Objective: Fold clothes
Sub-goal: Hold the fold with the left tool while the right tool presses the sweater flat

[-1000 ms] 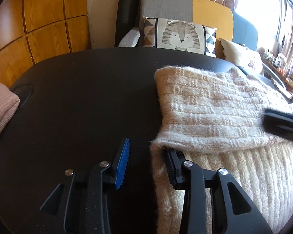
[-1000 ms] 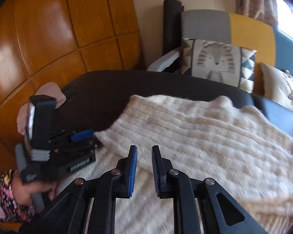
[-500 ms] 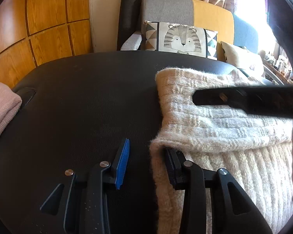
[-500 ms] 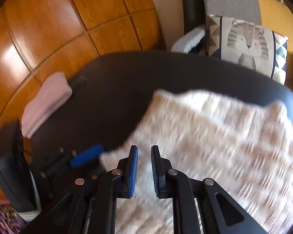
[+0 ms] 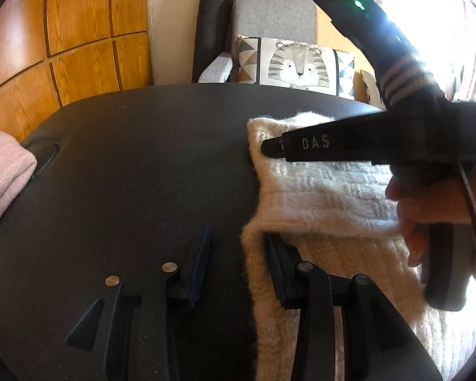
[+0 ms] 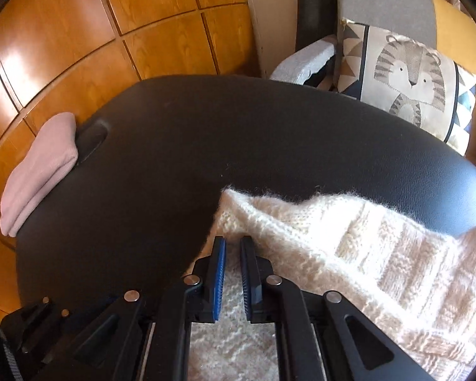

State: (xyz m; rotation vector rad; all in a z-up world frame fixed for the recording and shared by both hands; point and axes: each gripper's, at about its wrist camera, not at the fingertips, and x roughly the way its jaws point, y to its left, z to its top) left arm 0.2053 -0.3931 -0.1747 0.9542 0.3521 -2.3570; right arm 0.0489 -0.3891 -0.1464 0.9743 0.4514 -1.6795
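Note:
A cream knit sweater [image 5: 327, 197] lies folded on the right half of a black padded table [image 5: 142, 158]. My left gripper [image 5: 238, 241] stands open astride the sweater's near left edge: one finger on the bare table, the other under the upper fold. My right gripper [image 6: 233, 241] is at the far left corner of the sweater [image 6: 380, 254]. Its jaws are closing, with the fuzzy folded edge between the tips. In the left wrist view the right gripper [image 5: 266, 149] reaches in from the right, held by a hand [image 5: 428, 203].
A folded pink garment [image 6: 38, 171] rests at the table's left end, over the edge. Behind the table [image 6: 206, 146] stand a grey and yellow sofa with a tiger cushion [image 5: 298, 63], a dark rolled mat and wooden wall panels.
My right gripper has swung left and down across the sweater to its far left corner and narrowed its jaws there. My left gripper has kept still at the near edge.

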